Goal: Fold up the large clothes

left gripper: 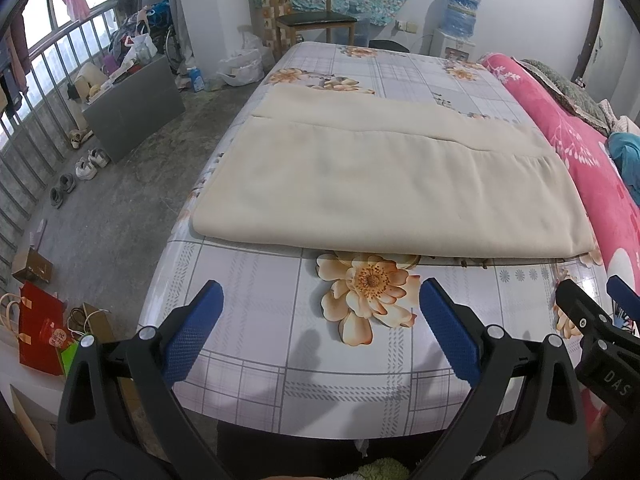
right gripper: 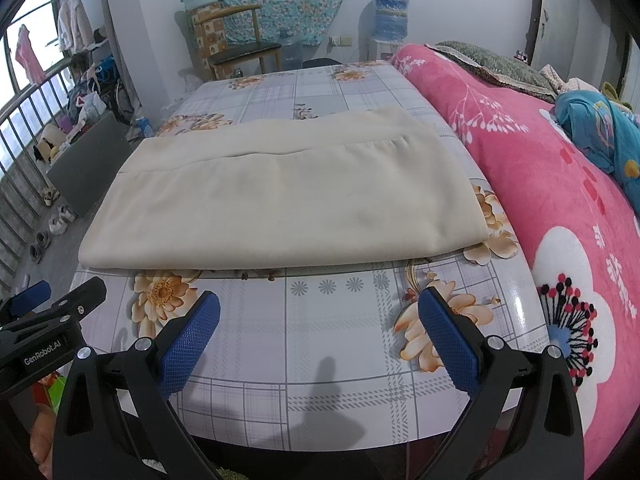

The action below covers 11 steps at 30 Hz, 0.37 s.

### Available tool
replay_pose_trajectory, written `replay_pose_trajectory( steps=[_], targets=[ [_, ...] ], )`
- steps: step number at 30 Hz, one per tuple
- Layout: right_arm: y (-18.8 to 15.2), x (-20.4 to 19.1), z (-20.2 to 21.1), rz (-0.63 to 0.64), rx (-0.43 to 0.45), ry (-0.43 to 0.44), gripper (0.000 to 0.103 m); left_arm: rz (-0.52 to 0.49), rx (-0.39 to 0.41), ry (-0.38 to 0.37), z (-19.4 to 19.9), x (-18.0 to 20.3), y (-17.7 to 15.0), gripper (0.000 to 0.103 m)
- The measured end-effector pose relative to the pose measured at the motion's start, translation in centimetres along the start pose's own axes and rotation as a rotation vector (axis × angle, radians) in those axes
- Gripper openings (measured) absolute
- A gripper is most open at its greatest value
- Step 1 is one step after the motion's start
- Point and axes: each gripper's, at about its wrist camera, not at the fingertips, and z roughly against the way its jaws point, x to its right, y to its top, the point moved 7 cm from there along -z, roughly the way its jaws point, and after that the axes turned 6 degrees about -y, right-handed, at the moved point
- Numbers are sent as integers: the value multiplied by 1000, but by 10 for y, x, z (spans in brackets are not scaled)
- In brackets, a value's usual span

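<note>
A large cream cloth (left gripper: 380, 184) lies folded in flat layers on the flowered table (left gripper: 248, 344), its near fold running across the table's width. The same cream cloth (right gripper: 280, 196) fills the middle of the right wrist view. My left gripper (left gripper: 320, 304) hangs open above the table's near edge, short of the cloth, nothing between its blue pads. My right gripper (right gripper: 318, 312) is open too, beside the left one and equally short of the fold. The right gripper (left gripper: 600, 312) shows at the left wrist view's right edge, and the left gripper (right gripper: 56, 296) at the right wrist view's left edge.
A pink flowered blanket (right gripper: 560, 200) is piled along the table's right side. A wooden chair (left gripper: 316, 12) and a water dispenser (left gripper: 460, 20) stand behind the table. Shoes (left gripper: 88, 164), a grey board (left gripper: 136, 108) and red bags (left gripper: 40, 332) lie on the floor at left.
</note>
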Motion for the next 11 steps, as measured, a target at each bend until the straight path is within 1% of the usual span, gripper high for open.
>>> replay_pose_trajectory(
  steps=[11],
  targets=[
    [-1,1,-1,-4,-4,-1,97,3,0,-1,0,1,0,95]
  ],
)
